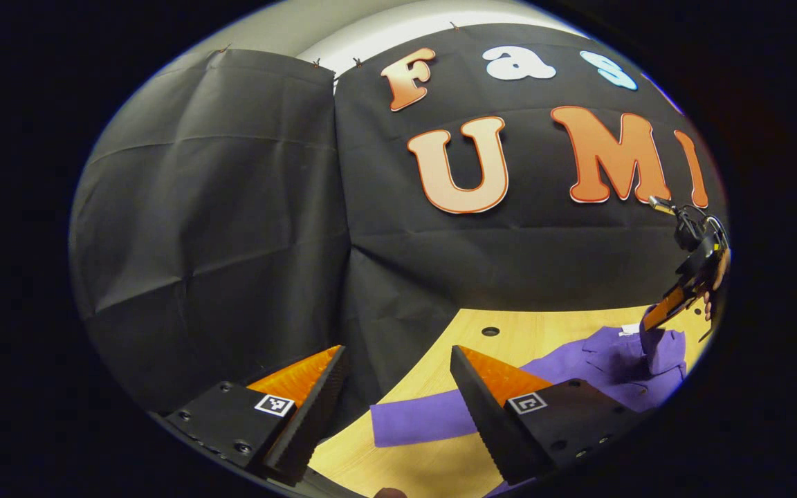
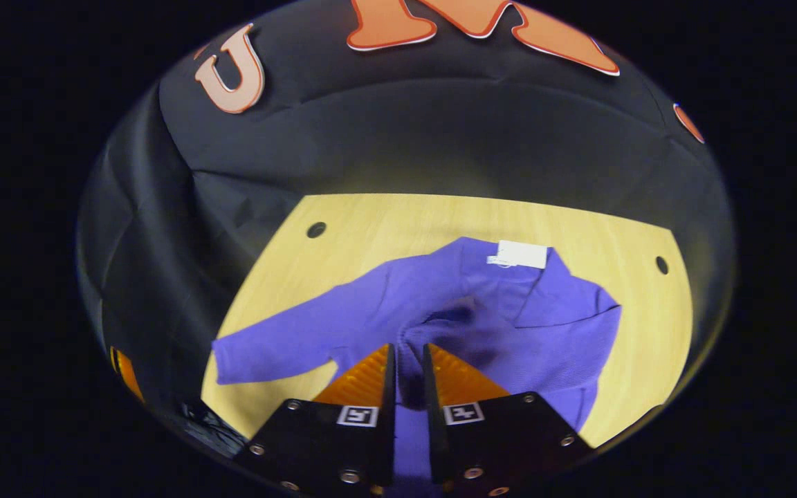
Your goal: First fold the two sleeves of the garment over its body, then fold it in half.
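Note:
A purple long-sleeved garment (image 2: pixel 509 311) lies on the wooden table (image 2: pixel 385 221), collar and white label (image 2: pixel 523 254) at the far side. One sleeve (image 2: pixel 274 349) stretches flat to the left. My right gripper (image 2: pixel 409 366) is shut on a raised fold of purple cloth over the garment's body. In the left gripper view the same gripper (image 1: pixel 668 308) lifts that cloth (image 1: pixel 654 346) at the far right. My left gripper (image 1: pixel 398 391) hangs open above the table's left edge, over the outstretched sleeve (image 1: pixel 426 418), with nothing between its fingers.
Black cloth walls (image 1: pixel 218 228) close in the table at the back and left. Round holes (image 2: pixel 316 229) sit in the tabletop near the far corners. Bare wood shows behind the collar and right of the garment (image 2: pixel 654 325).

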The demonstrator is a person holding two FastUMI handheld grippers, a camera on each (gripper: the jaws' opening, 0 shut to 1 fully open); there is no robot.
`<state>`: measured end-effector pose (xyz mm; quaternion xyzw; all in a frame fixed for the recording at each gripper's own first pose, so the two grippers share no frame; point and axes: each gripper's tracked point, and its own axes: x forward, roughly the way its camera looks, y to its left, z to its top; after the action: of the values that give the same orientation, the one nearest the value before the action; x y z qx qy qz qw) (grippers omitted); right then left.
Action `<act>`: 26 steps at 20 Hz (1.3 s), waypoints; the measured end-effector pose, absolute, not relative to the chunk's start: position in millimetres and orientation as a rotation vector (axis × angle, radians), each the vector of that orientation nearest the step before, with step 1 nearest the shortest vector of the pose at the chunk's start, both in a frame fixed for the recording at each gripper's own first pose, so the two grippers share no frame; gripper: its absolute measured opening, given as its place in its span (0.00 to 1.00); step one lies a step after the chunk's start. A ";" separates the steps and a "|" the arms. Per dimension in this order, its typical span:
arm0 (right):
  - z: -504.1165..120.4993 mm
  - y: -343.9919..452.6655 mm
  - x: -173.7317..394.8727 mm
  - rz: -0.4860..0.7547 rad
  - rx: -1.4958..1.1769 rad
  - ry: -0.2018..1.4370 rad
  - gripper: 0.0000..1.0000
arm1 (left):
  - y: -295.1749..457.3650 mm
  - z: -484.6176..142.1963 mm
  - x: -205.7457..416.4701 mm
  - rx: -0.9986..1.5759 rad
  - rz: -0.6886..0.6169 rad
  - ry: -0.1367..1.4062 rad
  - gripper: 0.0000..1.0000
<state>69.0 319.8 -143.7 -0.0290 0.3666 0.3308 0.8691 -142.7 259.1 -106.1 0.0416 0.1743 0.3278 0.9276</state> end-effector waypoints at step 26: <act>-46.4 63.9 57.7 0.262 -0.056 0.247 0.95 | 326.9 -399.2 -133.0 -0.581 0.529 1.288 0.98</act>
<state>57.7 63.9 -46.4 -0.0281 0.1227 0.1301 0.9835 -133.0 326.9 -399.2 -0.2638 0.5848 0.2401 0.7286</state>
